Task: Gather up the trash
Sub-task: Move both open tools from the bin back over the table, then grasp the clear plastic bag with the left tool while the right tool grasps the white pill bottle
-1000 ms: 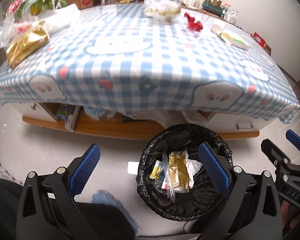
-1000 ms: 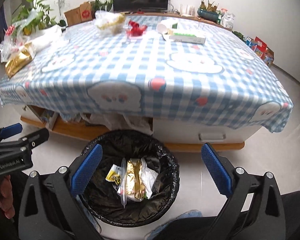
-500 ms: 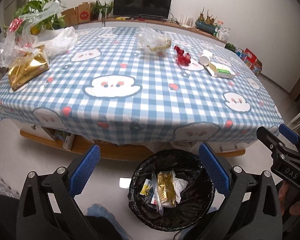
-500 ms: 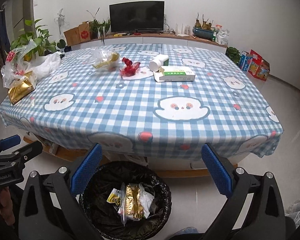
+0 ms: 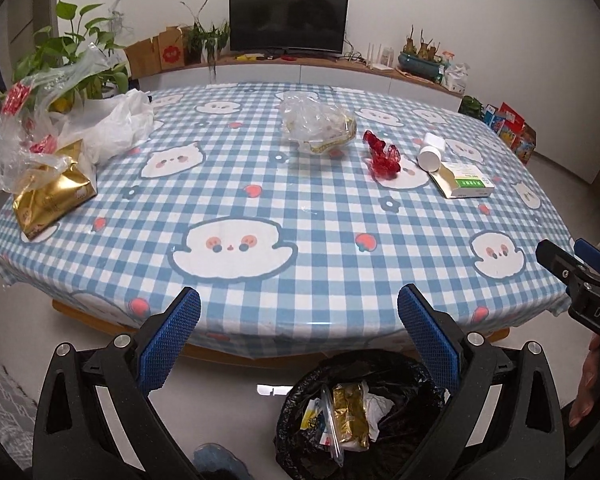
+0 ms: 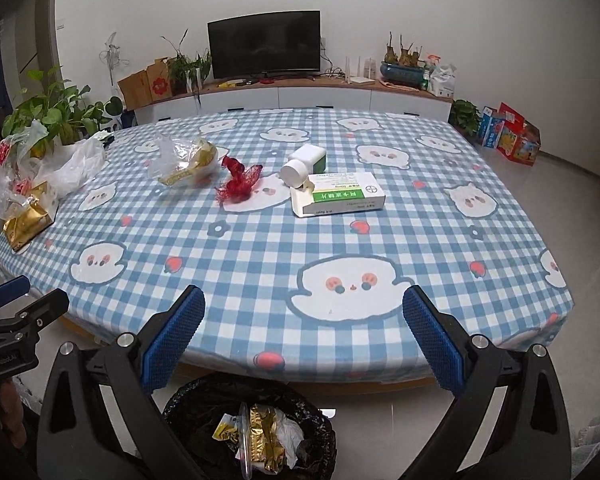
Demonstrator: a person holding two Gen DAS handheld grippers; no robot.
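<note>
Trash scattered across the far half of the blue-checked tablecloth (image 5: 260, 216): crumpled clear plastic bag (image 5: 318, 126) near the middle of the far edge, red crinkled wrapper (image 5: 382, 157) just right of it, white capped bottle (image 5: 431, 152) lying on its side and touching the green-and-white cardboard box (image 5: 462, 179) toward the far right corner. Gold foil packet (image 5: 50, 196) under loose clear and white plastic bags (image 5: 112, 124) at the left edge. Black-lined waste bin (image 5: 356, 416) on the floor below the near edge, already holding a gold wrapper, white paper and clear plastic.

Likely between pickups: nothing carried, more pieces left on the cloth. Next move calls for a reach well over the near edge to one item, probably wrapper or box, then closing on it squarely.

Left gripper (image 5: 298, 340) spread wide, empty, touching nothing, hanging above bin and near edge. Right gripper (image 6: 304, 340) likewise wide apart, empty.
</note>
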